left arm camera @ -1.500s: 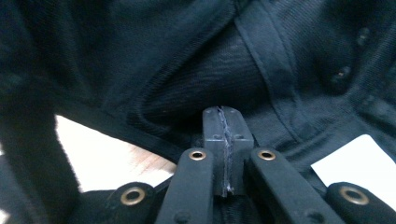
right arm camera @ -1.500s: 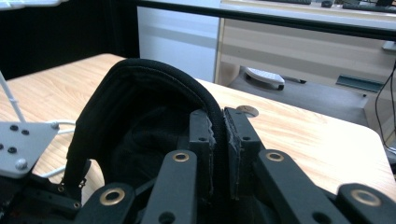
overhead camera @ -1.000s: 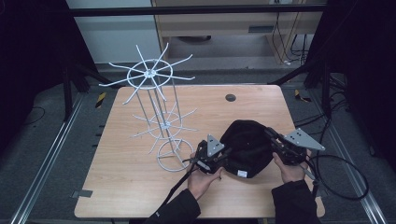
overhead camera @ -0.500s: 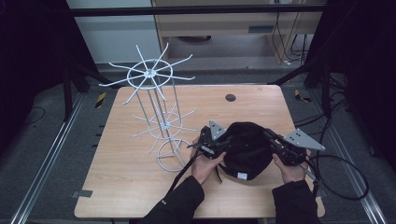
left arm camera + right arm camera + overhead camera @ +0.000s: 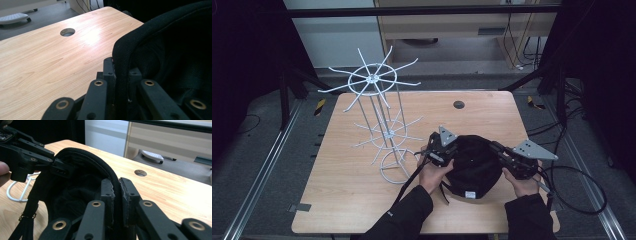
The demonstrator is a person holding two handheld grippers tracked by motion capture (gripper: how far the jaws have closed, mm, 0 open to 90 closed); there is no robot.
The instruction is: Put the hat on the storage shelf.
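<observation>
While both jaws pinch its rim, black cap (image 5: 474,165) spans between, left just closed.

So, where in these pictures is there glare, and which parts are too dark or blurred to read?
Left gripper view: a bright glare patch on the wooden table; the black cap shows almost no inner detail. Right gripper view: the background cabinet is soft. High view: evenly lit table, dark surroundings, and the white wire rack is clear.

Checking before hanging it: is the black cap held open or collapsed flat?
Held open: the black cap has its rim pinched on opposite sides by the left hand-held gripper and right hand-held gripper.
</observation>
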